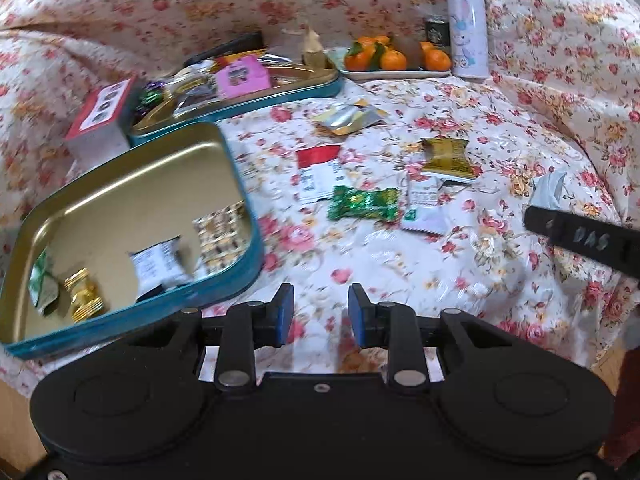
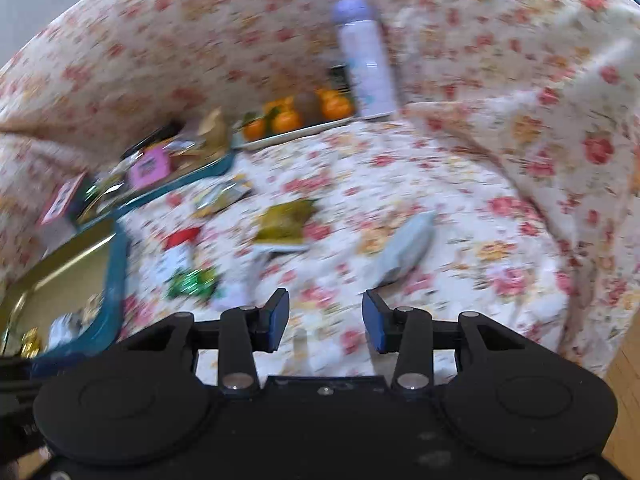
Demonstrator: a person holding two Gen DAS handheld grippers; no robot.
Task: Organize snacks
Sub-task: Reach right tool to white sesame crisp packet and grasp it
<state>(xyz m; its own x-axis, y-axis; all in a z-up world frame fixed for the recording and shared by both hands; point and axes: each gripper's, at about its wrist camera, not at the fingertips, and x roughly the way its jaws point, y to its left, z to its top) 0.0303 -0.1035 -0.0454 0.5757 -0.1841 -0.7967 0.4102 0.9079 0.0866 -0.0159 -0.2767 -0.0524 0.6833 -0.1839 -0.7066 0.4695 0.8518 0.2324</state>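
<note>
Both the left gripper (image 1: 321, 312) and the right gripper (image 2: 325, 318) have spread fingers holding nothing, above snack packets like the green candy (image 1: 363, 203) beside the teal tin (image 1: 132, 236).

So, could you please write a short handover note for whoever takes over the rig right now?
Left gripper: open, empty, hovering over the floral cloth.
Right gripper: open, empty, view blurred.
Done: the far teal tin already holds several snacks, including a pink box.
Left: loose on the cloth are the green candy, red-and-white packet, white packet, gold wrapper and yellow pouch.
The lid lies open-side up beside the tin.
</note>
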